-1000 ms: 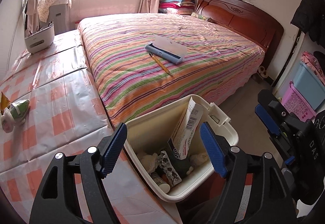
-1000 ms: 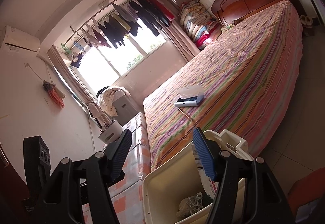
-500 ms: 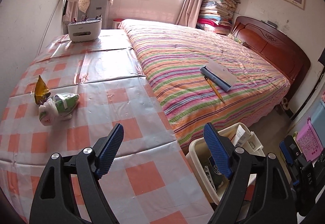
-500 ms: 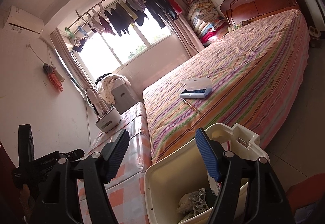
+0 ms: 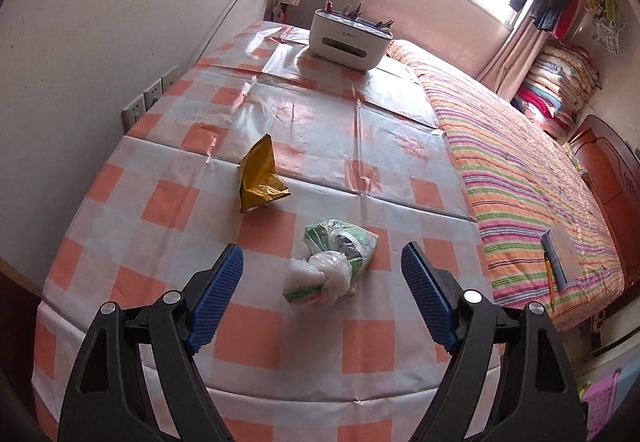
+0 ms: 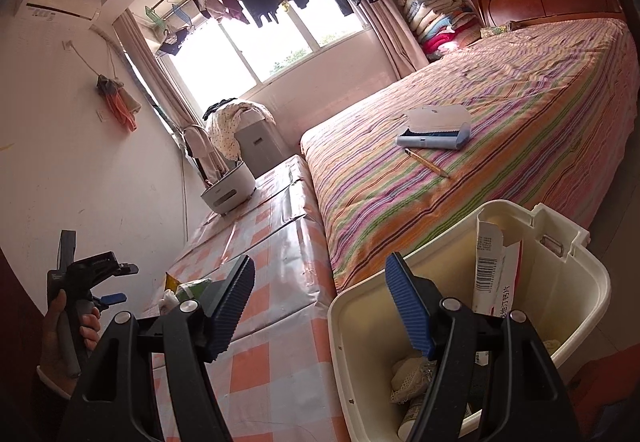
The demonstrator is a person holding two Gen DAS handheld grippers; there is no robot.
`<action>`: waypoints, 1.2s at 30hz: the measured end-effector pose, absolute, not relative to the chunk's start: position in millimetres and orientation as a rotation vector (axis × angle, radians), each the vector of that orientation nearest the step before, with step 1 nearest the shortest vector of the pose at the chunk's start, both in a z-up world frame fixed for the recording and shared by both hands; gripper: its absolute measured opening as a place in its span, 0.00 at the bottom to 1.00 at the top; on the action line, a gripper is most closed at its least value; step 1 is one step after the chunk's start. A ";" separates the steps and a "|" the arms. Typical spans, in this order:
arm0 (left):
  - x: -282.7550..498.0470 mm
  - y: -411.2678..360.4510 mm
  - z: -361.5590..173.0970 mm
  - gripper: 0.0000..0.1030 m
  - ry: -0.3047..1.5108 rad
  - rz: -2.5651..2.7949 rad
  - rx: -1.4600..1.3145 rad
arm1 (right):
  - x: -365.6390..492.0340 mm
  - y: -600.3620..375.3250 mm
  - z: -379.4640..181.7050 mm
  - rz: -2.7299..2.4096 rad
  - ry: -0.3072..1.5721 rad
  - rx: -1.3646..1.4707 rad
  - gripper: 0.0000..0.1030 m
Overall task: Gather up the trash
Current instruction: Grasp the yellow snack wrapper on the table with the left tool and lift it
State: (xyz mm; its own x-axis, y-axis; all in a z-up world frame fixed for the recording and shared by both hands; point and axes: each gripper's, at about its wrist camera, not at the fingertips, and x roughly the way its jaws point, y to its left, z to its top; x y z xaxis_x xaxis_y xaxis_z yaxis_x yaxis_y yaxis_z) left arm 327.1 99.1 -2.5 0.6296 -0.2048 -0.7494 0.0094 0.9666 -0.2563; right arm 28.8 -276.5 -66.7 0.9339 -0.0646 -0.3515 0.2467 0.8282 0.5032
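Observation:
A crumpled clear bag with green wrappers [image 5: 332, 266] lies on the orange-checked table [image 5: 256, 330], between and just beyond the tips of my open, empty left gripper [image 5: 322, 302]. A yellow snack wrapper [image 5: 260, 175] lies farther back on the left. In the right wrist view my right gripper [image 6: 320, 306] is open and empty above the near rim of the cream trash bin [image 6: 592, 282], which holds a white carton [image 6: 494, 270] and other scraps. The left gripper [image 6: 100, 282] shows at the far left there, over the bag [image 6: 188, 290].
A white box-shaped appliance [image 5: 348, 39] stands at the table's far end. The striped bed [image 5: 520, 181] adjoins the table on the right, with a blue pouch [image 6: 436, 129] and a pencil [image 6: 426, 161] on it. A wall with sockets [image 5: 148, 101] runs along the left.
My left gripper has swung left from over the bin to the table and now faces the bag closely. My right gripper stays open over the bin, shifted slightly.

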 end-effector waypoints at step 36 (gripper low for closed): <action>422.0 110.5 -63.1 0.11 1.020 0.026 -0.145 | 65.2 -247.1 -82.0 -0.014 0.458 0.586 0.64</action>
